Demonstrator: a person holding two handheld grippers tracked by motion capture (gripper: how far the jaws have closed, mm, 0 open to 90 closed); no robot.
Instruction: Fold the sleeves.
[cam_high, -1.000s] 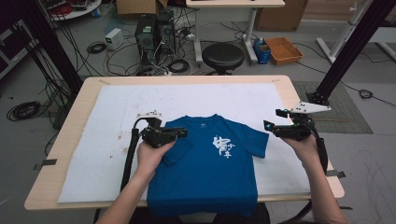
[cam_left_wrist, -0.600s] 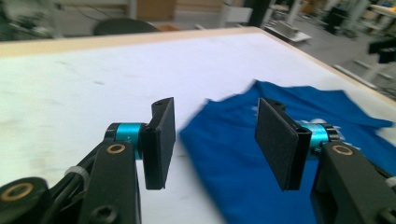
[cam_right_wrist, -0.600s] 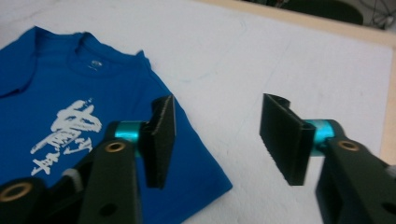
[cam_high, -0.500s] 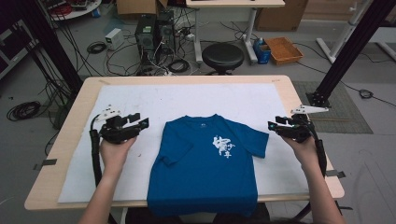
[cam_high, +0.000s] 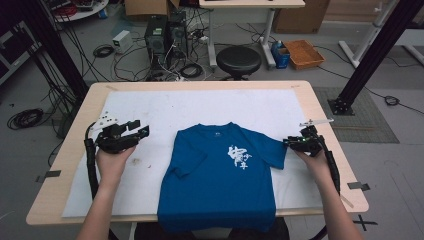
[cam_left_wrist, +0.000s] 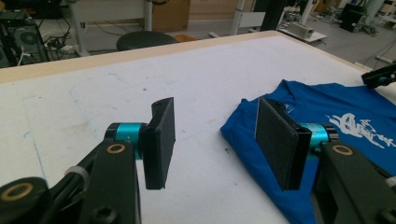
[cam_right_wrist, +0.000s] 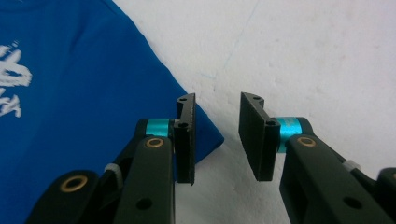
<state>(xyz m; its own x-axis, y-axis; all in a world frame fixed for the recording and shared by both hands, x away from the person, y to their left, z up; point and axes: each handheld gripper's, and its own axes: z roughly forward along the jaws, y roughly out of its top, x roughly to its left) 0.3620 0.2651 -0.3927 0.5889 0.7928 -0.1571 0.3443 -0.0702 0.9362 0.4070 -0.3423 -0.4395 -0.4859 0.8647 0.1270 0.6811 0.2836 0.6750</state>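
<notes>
A blue T-shirt (cam_high: 225, 175) with white print lies flat on the white mat (cam_high: 210, 107), its left sleeve folded in over the body. My left gripper (cam_high: 135, 131) hovers over bare mat to the left of the shirt. Its jaws have just opened and stand open, with nothing between them (cam_left_wrist: 215, 126); the shirt (cam_left_wrist: 345, 116) lies off to its right. My right gripper (cam_high: 290, 142) is low at the tip of the right sleeve (cam_right_wrist: 205, 135). Its jaws (cam_right_wrist: 217, 105) have just been closing. They straddle the sleeve corner, with a gap still showing between the pads.
The mat covers a wooden table (cam_high: 325, 130). Beyond the far edge stand a black stool (cam_high: 239, 60), computer towers (cam_high: 162, 35) with floor cables, and an orange basket (cam_high: 304, 52). A black frame post (cam_high: 370, 55) rises at the right.
My left gripper has let go of the left sleeve, left it folded in and moved left off the shirt. My right gripper has sunk to the right sleeve tip with narrower jaws.
</notes>
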